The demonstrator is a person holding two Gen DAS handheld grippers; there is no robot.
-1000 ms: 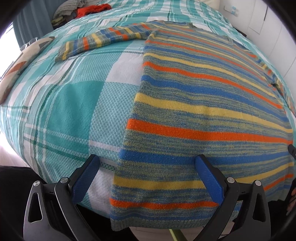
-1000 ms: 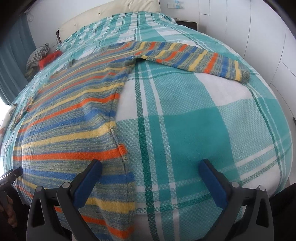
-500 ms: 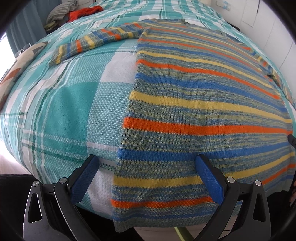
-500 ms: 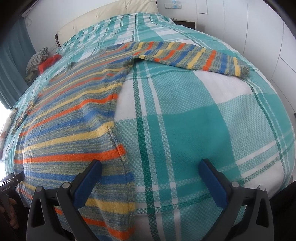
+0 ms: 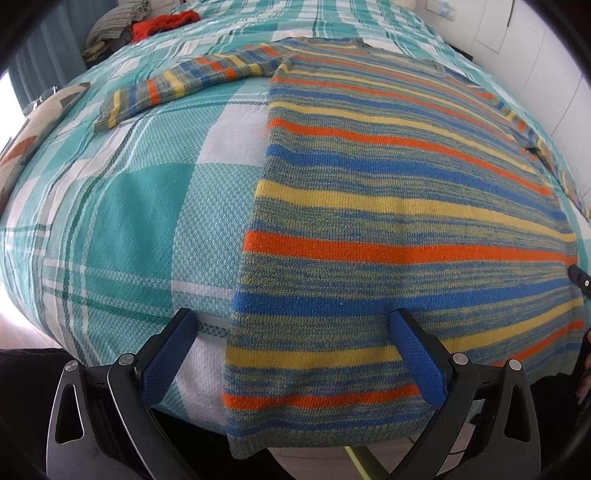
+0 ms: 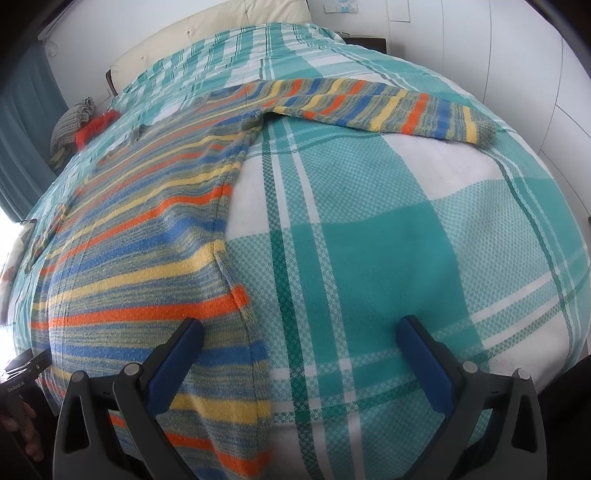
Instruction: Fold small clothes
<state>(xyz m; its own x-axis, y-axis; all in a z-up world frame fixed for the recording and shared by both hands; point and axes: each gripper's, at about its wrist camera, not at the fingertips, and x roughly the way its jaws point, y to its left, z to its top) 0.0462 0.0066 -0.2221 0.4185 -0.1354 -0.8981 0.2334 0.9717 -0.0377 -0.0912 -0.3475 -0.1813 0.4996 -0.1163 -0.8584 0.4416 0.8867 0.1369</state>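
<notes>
A striped knit sweater (image 5: 388,206) in orange, blue, yellow and grey-green lies flat on the bed, hem hanging over the near edge. Its left sleeve (image 5: 177,85) stretches out to the left. In the right wrist view the sweater (image 6: 147,251) fills the left half and its right sleeve (image 6: 388,105) stretches to the right. My left gripper (image 5: 291,347) is open and empty, over the sweater's lower left corner. My right gripper (image 6: 299,354) is open and empty, over the sweater's lower right side seam.
The bed carries a teal, white and green plaid cover (image 5: 122,206), also seen in the right wrist view (image 6: 406,240). A pile of grey and red clothes (image 5: 147,26) lies at the far left corner. A patterned pillow (image 5: 33,129) lies at the left. White walls stand to the right.
Both grippers have edged slightly forward over the bed; the sweater sits a little nearer and larger in both views. Both grippers stay open. The sweater has not moved.
</notes>
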